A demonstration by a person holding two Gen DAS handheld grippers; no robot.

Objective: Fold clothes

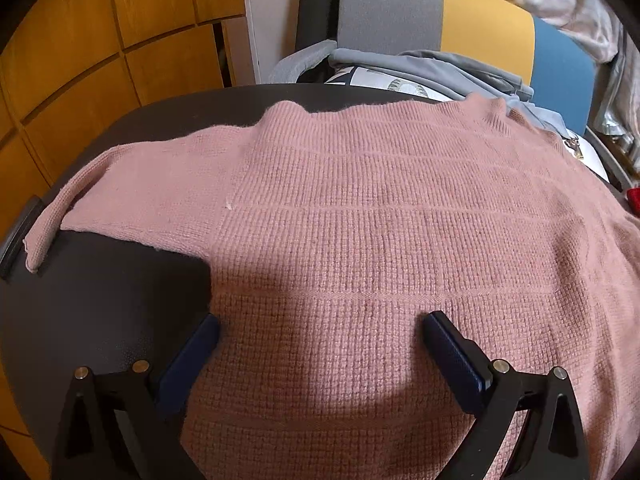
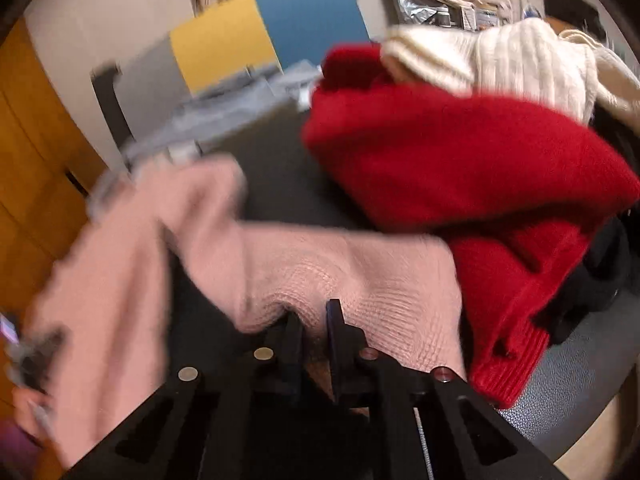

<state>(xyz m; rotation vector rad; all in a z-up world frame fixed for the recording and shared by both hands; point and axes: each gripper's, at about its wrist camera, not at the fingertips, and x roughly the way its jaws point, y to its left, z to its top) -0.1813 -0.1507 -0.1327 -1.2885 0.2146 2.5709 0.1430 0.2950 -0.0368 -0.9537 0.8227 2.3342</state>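
A pink knit sweater lies spread flat on the dark round table, one sleeve stretched out to the left. My left gripper is open just above the sweater's near part, its left finger at the sweater's side edge. In the blurred right wrist view my right gripper is shut on a fold of the pink sweater, lifting it off the table.
A red sweater and a cream knit are piled at the table's right. Grey clothes lie on a chair behind the table. Orange wooden panels stand at the left.
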